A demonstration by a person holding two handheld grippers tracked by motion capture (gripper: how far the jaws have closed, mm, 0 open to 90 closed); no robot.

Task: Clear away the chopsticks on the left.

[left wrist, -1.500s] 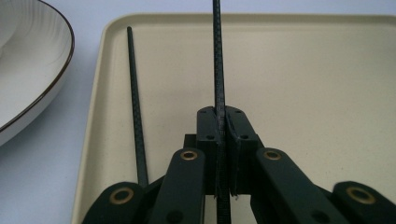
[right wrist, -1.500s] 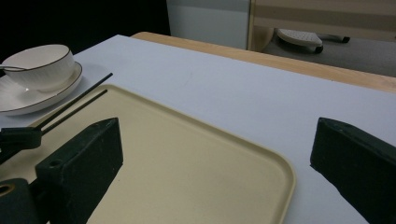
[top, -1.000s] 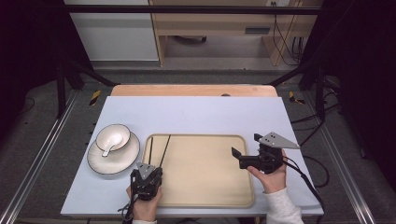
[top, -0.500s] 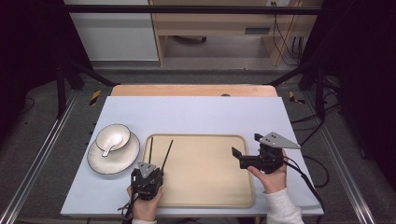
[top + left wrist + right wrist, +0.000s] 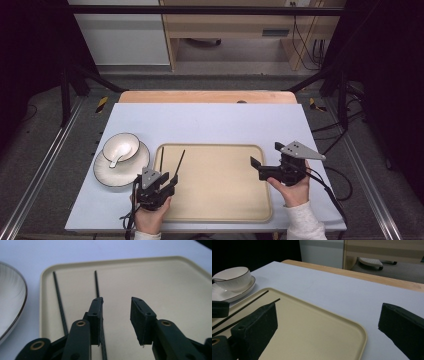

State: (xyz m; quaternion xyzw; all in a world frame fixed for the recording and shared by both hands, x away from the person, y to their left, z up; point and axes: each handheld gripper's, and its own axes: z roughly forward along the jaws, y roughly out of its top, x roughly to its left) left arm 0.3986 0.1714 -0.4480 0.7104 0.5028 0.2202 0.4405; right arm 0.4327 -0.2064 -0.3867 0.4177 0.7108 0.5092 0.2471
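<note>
Beige tray (image 5: 220, 185) flat on the pale bench (image 5: 210, 120), two thin black chopsticks (image 5: 60, 305) lying on its left part, tips toward the far edge. Left claw (image 5: 167, 181) low over the tray's near-left corner, jaws apart and empty; in the left gripper view, one chopstick running just under and past the left jaw, the other lying well to the left of both jaws, near the tray's rim, neither between the pads. Right claw (image 5: 255, 167) held in a hand (image 5: 292, 187) at the tray's right edge, jaws wide apart, nothing between them, pointing left across the tray, well apart from the chopsticks. White bowl (image 5: 121, 147) with a spoon (image 5: 119, 157) on a plate (image 5: 107, 175), left of the tray.
</note>
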